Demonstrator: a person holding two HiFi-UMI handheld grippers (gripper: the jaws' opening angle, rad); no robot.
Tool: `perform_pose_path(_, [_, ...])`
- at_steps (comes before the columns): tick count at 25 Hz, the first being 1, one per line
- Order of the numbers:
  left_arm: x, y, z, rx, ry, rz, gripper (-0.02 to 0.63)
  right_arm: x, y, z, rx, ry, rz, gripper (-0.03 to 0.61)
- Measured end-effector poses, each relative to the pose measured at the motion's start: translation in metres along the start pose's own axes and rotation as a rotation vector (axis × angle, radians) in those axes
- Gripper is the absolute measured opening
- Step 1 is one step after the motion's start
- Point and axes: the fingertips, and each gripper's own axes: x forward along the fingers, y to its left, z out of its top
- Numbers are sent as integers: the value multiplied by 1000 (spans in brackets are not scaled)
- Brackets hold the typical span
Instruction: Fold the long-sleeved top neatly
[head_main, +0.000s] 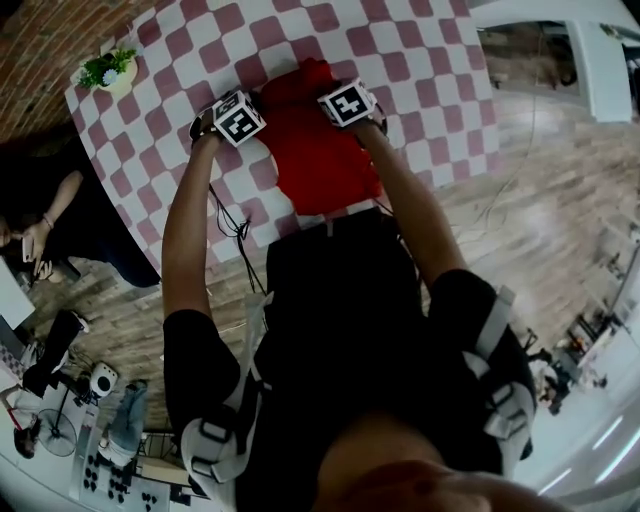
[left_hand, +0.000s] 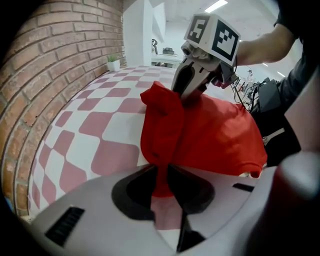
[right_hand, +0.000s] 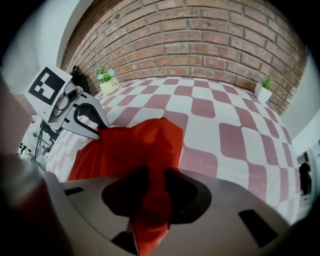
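Observation:
The red long-sleeved top (head_main: 322, 155) lies bunched on the red-and-white checked table (head_main: 420, 90), close to its near edge. My left gripper (head_main: 240, 120) holds the top's left side and my right gripper (head_main: 350, 105) its right side, both pointing steeply down. In the left gripper view a pinched fold of the top (left_hand: 210, 135) runs into my left gripper (left_hand: 161, 184), which is shut on it. The right gripper (left_hand: 191, 85) bites the same cloth further off. In the right gripper view a thick bunch of the top (right_hand: 145, 137) fills my right gripper (right_hand: 150, 202); the left gripper (right_hand: 98, 126) grips its far corner.
A small potted plant (head_main: 108, 70) stands at the table's far left corner, another plant (right_hand: 265, 88) by the brick wall (right_hand: 200, 40). A seated person (head_main: 45, 235) is left of the table. Cables hang off the near edge (head_main: 238, 228). Wooden floor lies to the right.

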Motion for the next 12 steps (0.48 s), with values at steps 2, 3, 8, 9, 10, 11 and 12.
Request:
perform_pose_path(2, [0, 0, 0, -5, -3, 3, 77, 0, -4, -3, -14, 11, -13, 121])
perform_pose_path(3, [0, 0, 0, -7, -5, 6, 77, -1, -6, -3, -25, 11, -15, 121])
perform_pose_path(8, [0, 1, 0, -13, -13, 29, 80, -10, -10, 4, -117, -45, -13, 164])
perform_pose_path(9, [-1, 1, 0, -22, -15, 28, 82, -15, -12, 6, -135, -59, -10, 175])
perform_pose_path(10, [-2, 1, -1, -33, -16, 27, 93, -20, -16, 9, -157, -73, -12, 179])
perform_pose_path(11, [-3, 2, -1, -40, -17, 25, 103, -24, -22, 13, -186, -88, -15, 181])
perform_pose_path(12, [-3, 3, -1, -45, -17, 23, 110, -29, -26, 19, -215, -104, -9, 182])
